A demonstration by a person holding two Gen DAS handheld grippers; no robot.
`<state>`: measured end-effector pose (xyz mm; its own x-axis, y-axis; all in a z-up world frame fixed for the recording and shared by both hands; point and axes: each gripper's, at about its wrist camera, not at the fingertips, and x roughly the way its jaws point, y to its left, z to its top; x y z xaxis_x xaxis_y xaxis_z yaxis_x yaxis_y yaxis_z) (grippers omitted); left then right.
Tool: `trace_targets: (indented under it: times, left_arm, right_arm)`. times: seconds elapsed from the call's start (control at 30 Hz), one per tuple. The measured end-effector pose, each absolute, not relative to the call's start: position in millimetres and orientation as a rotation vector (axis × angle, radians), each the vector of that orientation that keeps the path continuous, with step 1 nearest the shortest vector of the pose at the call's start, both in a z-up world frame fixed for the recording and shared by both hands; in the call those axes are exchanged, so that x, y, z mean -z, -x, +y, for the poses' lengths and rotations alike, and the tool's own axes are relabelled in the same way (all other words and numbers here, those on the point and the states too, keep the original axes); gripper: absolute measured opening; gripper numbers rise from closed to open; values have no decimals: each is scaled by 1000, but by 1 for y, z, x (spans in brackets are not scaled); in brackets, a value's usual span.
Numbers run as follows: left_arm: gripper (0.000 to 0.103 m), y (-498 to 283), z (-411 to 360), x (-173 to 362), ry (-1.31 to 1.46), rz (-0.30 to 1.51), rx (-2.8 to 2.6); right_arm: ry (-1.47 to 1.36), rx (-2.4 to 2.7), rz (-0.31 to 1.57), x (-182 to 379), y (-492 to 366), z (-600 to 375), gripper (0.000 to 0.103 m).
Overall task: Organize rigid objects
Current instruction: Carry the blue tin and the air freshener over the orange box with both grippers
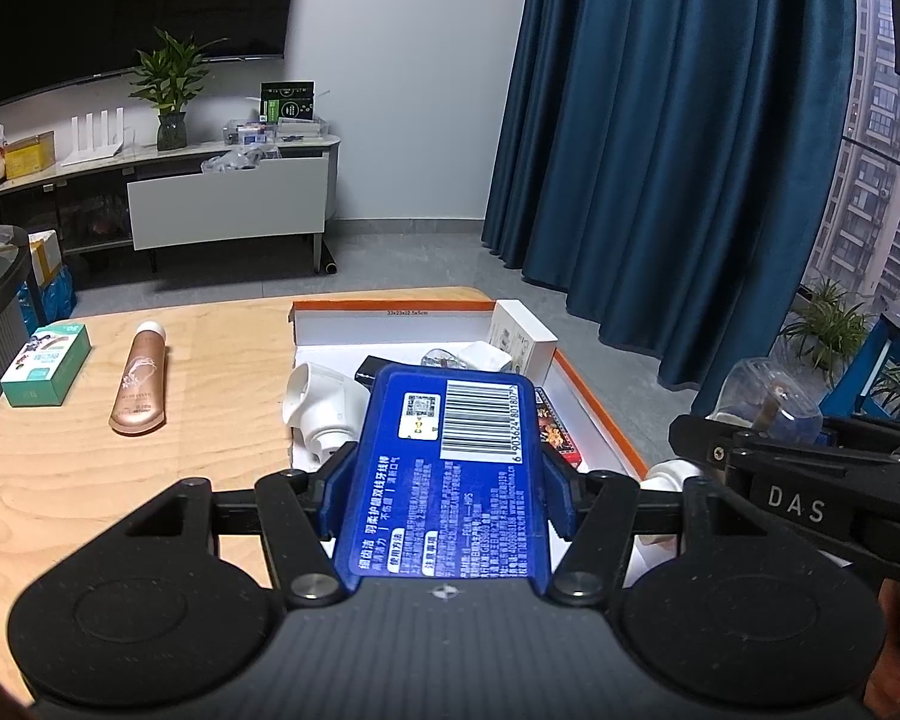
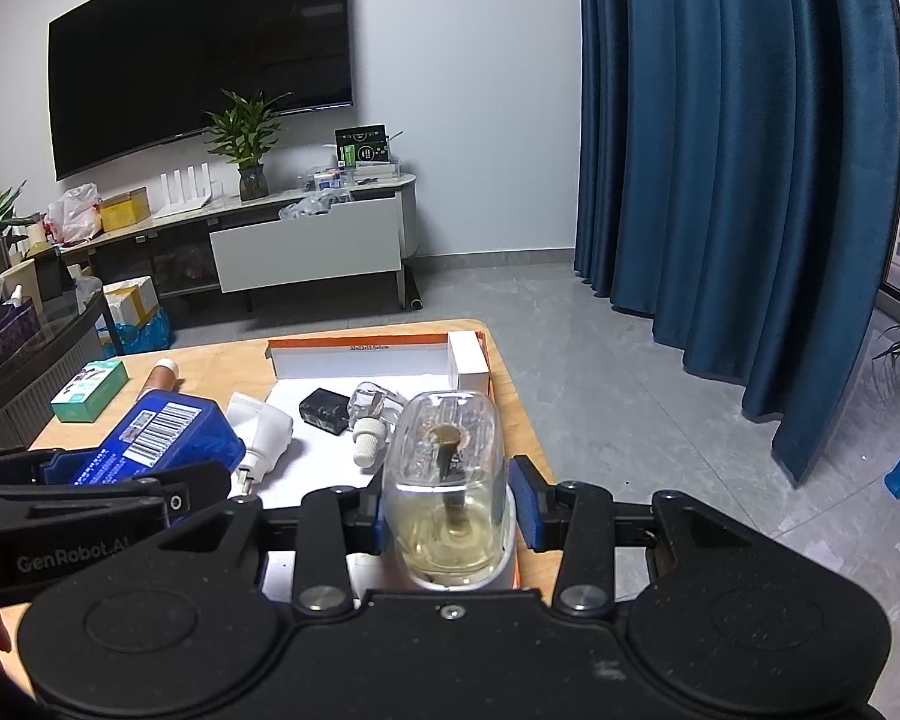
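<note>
Left gripper matte black, twin round textured housings, silver pivot screws, blue finger pads, right gripper same build, blue pads, white "DAS" lettering on one flank, "GenRobot.AI" on the other's

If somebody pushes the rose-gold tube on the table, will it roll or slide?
The rose-gold tube lies on its side on the wooden table and looks round, so a sideways push would probably roll it. Its glossy surface may slip. It looks light.

Blue box hides tray middle; its small print too blurry to read.
</note>
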<state>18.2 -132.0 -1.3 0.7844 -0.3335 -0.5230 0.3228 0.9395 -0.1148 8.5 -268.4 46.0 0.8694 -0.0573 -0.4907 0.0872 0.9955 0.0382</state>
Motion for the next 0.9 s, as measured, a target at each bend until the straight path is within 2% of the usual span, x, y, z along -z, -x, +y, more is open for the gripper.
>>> trace_targets:
  times: [0.9]
  left_arm:
    - [62, -31, -131, 12, 19, 608, 351]
  right_arm:
    - [-22, 60, 565, -33, -32, -262, 48]
